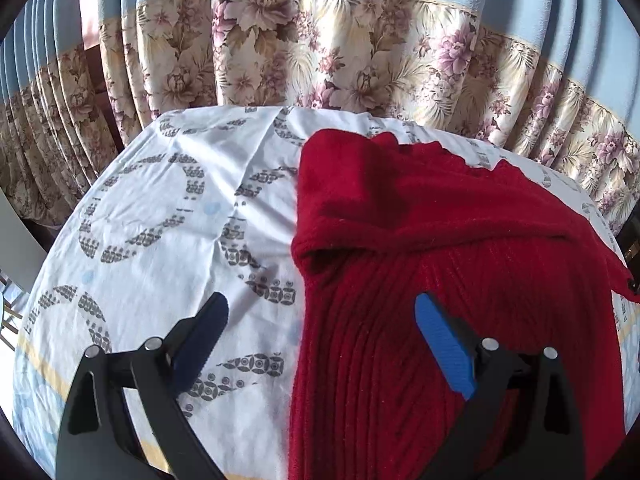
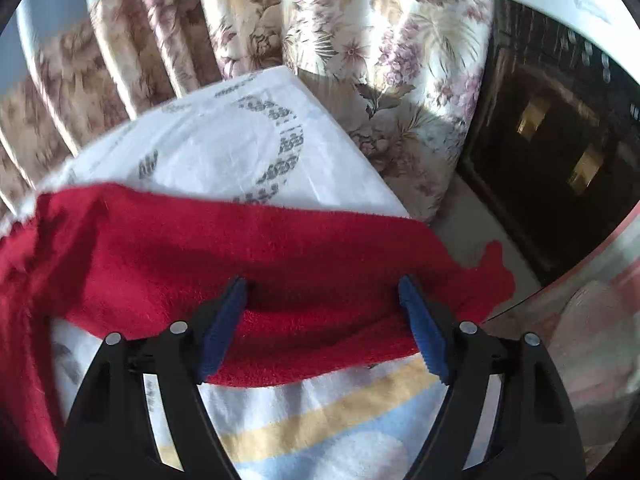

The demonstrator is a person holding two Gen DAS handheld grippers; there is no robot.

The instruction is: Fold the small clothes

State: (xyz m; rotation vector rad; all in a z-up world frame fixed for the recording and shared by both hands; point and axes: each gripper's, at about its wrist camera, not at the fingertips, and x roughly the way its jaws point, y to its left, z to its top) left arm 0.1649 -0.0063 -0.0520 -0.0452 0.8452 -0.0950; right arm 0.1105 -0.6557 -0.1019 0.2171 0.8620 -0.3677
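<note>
The left claw (image 1: 322,314) is spread wide and holds nothing. Its left finger hangs over the sheet (image 1: 160,208); its right finger hangs over the ribbed part of the sweater (image 1: 420,240), and whether it touches the knit cannot be told.

The right claw (image 2: 322,300) is also spread wide. A folded band of the sweater (image 2: 240,248) runs crosswise between its blue pads (image 2: 222,328), the tips at or just above the knit, not pinching it.

The red sweater lies on the sheet-covered desk, on its right half in the left view, its ribs running away from the camera toward the curtain (image 1: 340,48). A folded-over part crosses its far end. In the right view one red end juts past the desk's corner toward a dark cabinet (image 2: 560,152).
</note>
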